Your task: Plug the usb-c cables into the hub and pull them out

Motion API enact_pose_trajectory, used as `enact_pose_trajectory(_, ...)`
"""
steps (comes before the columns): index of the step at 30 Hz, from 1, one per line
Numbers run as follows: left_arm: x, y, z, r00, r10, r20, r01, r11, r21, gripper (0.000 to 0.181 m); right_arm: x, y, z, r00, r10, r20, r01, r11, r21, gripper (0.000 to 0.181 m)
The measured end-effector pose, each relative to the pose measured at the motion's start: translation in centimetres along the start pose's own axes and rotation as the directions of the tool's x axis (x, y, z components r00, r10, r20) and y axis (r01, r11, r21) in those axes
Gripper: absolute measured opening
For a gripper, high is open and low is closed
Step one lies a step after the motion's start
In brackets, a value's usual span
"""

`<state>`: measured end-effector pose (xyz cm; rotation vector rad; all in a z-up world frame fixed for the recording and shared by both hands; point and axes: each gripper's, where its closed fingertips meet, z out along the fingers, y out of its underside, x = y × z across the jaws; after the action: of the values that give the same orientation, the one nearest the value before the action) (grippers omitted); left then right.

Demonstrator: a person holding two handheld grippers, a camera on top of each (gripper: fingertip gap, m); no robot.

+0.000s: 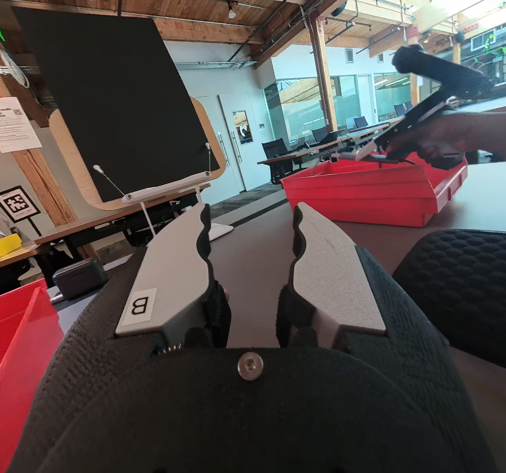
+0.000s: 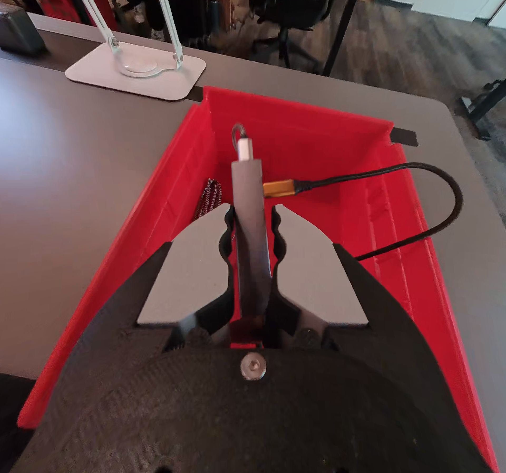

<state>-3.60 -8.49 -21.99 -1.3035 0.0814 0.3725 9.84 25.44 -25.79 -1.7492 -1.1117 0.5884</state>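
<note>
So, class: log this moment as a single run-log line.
left tool: open, empty | right tool: shut on hub over red bin | black cable: plugged in

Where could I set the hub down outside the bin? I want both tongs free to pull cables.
The widest bare patch is the dark table left of the red bin, in front of the white stand base. Inside the bin it is crowded: the hub, the black cable and a braided cable.
</note>
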Motion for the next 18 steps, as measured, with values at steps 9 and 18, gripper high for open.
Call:
enact_pose_trajectory(9,-3.3,-1.6,-1.4,0.981,-0.046,0.189,0.025,0.993,0.116,0.071,-4.4,-5.7,-3.6,0.996,-0.065,0.054,0.052,0.974,0.220,0.088)
enact_pose_trajectory(18,-3.0,-5.5,-3.5,0.981,-0.013,0.194,-0.058,0.933,0.355,0.071,-30.1,-5.3,-10.6,0.455,-0.356,0.816,0.023,0.921,0.389,0.043)
